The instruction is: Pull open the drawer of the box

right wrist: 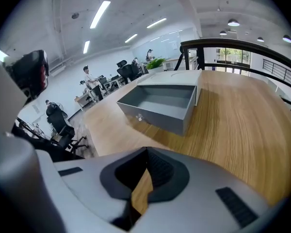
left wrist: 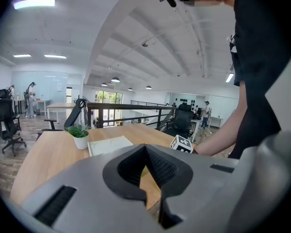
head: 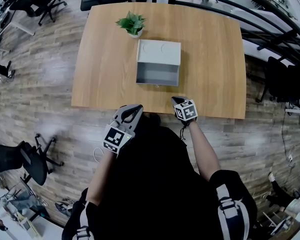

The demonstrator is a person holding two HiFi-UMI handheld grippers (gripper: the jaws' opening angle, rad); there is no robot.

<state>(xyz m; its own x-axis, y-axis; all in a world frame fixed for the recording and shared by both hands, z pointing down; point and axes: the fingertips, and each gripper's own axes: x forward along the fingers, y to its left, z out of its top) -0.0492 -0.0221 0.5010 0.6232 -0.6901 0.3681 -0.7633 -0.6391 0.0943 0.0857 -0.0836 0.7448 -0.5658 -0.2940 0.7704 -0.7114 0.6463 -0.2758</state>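
A grey box (head: 159, 51) sits in the middle of the wooden table (head: 105, 79), and its drawer (head: 157, 74) stands pulled out toward me, empty. The right gripper view shows the open drawer (right wrist: 160, 106) and a small knob (right wrist: 139, 117) on its front. The left gripper view shows only the box top (left wrist: 109, 144). My left gripper (head: 131, 113) hangs just off the table's near edge, its jaws together on nothing. My right gripper (head: 179, 102) sits over the near edge, a short way from the drawer front, also shut and empty.
A small potted plant (head: 132, 24) stands behind the box at the far left. Office chairs (head: 27, 156) stand on the wood floor to the left. A dark railing (head: 270, 29) runs along the right. A person stands far back among desks (right wrist: 89, 79).
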